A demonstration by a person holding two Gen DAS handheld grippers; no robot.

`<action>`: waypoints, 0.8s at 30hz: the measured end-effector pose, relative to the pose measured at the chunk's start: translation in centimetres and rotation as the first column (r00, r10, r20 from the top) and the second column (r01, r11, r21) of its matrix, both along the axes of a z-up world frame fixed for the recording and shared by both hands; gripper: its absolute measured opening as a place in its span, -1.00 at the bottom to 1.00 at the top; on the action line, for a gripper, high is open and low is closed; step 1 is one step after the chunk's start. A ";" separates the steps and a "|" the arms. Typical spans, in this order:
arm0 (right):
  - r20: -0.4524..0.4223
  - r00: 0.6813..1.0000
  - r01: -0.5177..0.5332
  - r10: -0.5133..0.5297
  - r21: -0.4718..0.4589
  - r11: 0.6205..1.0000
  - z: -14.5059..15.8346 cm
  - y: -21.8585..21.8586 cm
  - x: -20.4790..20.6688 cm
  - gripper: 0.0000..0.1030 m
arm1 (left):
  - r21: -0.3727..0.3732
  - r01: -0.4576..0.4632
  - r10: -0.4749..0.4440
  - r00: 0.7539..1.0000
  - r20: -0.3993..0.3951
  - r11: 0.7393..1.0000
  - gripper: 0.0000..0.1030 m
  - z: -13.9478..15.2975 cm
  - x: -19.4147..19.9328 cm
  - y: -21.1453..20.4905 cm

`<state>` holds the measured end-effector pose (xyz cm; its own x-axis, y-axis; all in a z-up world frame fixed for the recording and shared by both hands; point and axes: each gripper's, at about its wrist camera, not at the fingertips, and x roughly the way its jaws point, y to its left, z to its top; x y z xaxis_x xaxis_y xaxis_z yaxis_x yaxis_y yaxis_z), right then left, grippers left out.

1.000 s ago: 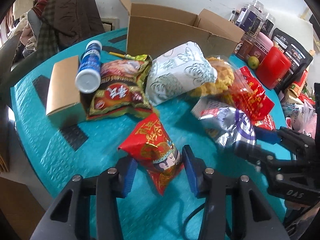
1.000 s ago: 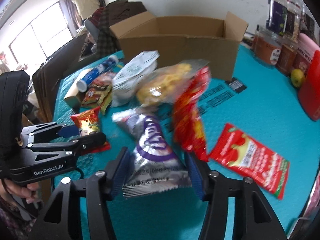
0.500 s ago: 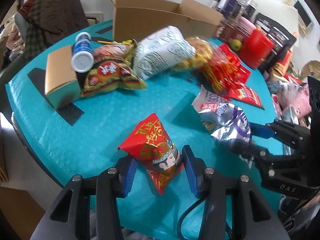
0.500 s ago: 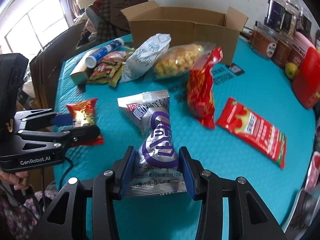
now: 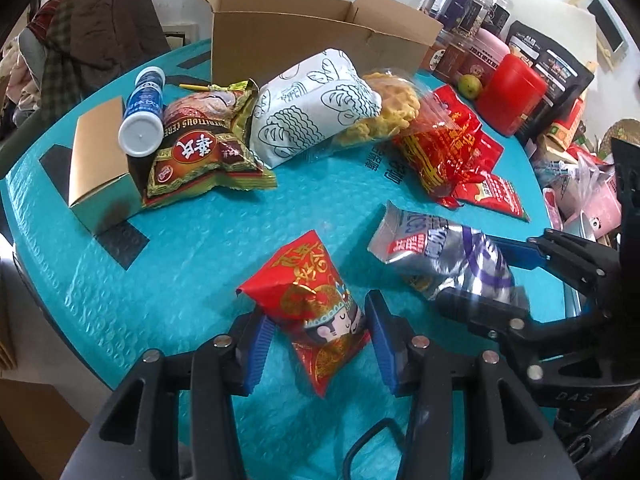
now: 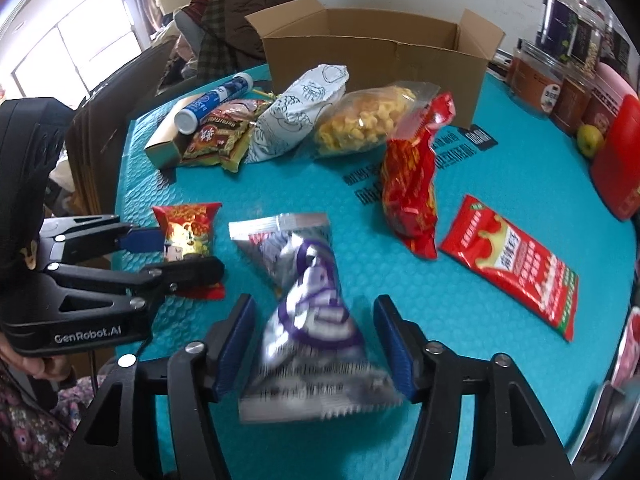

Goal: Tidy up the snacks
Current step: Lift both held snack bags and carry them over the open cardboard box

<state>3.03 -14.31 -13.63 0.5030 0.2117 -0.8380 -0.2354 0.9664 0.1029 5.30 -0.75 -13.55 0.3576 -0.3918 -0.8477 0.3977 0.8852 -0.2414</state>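
A small red snack bag with a cartoon face (image 5: pixel 320 312) lies on the teal table between the fingers of my left gripper (image 5: pixel 318 344); the pads stand a little off its sides. It also shows in the right wrist view (image 6: pixel 188 236). A silver and purple snack bag (image 6: pixel 316 320), blurred, sits between the spread fingers of my right gripper (image 6: pixel 316 344); it also shows in the left wrist view (image 5: pixel 444 256). An open cardboard box (image 5: pixel 316 36) stands at the back.
A white patterned bag (image 5: pixel 316 104), a yellow snack bag (image 5: pixel 384 112), red bags (image 5: pixel 448 152), a cereal bag (image 5: pixel 200 152), a blue tube (image 5: pixel 144 112) on a gold box (image 5: pixel 96 168) lie mid-table. Jars and a red canister (image 5: pixel 512 92) stand at the right.
My right gripper's fingers have spread apart from the silver bag, which now looks loose and blurred. Both grippers have moved back toward the pile after pulling away. The left gripper's opening is unchanged.
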 end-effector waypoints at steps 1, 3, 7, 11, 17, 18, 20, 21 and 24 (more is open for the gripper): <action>-0.008 1.000 -0.004 0.004 -0.005 1.000 -0.2 0.1 0.3 0.21 | -0.005 -0.002 0.002 1.000 0.001 1.000 -0.13 0.0 0.1 0.0; -0.035 0.999 0.001 -0.002 -0.030 1.000 -0.9 0.3 1.1 0.21 | -0.015 -0.004 0.004 1.000 0.010 1.000 -0.13 -0.1 0.1 0.1; -0.013 1.000 -0.017 0.016 -0.059 0.998 -1.4 1.0 1.2 -0.10 | -0.016 -0.007 0.008 1.000 0.024 1.000 -0.17 -0.1 0.1 0.2; 0.003 1.000 -0.022 0.022 -0.032 0.999 -1.4 1.3 0.9 -0.27 | -0.035 -0.006 0.006 1.000 0.018 0.999 -0.18 0.1 0.2 0.4; 0.027 1.000 -0.015 0.014 0.029 0.999 -0.7 1.1 0.1 -0.30 | -0.053 0.001 0.001 0.999 0.041 0.999 -0.18 1.1 0.2 0.6; 0.035 0.999 -0.017 0.015 0.037 0.999 -0.4 1.1 0.0 -0.30 | -0.058 0.003 -0.001 0.999 0.049 0.998 -0.18 1.5 0.2 0.7; 0.050 0.999 -0.022 0.020 0.052 0.998 0.3 1.2 -0.2 -0.30 | -0.063 0.006 -0.002 0.998 0.064 0.998 -0.18 2.1 0.2 0.8; 0.059 0.998 -0.024 0.021 0.059 0.998 0.8 1.2 -0.3 -0.30 | -0.067 0.009 -0.004 0.997 0.072 0.998 -0.18 2.4 0.2 0.8; 0.087 0.996 -0.025 0.019 0.064 0.998 2.1 1.3 -0.6 -0.30 | -0.087 0.018 -0.010 0.996 0.090 0.996 -0.18 3.7 0.3 1.1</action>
<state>2.46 -13.01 -11.52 0.5674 0.2760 -0.7758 -0.2671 0.9529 0.1436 5.61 0.34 -9.83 0.4244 -0.4690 -0.7746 0.4335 0.8563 -0.2809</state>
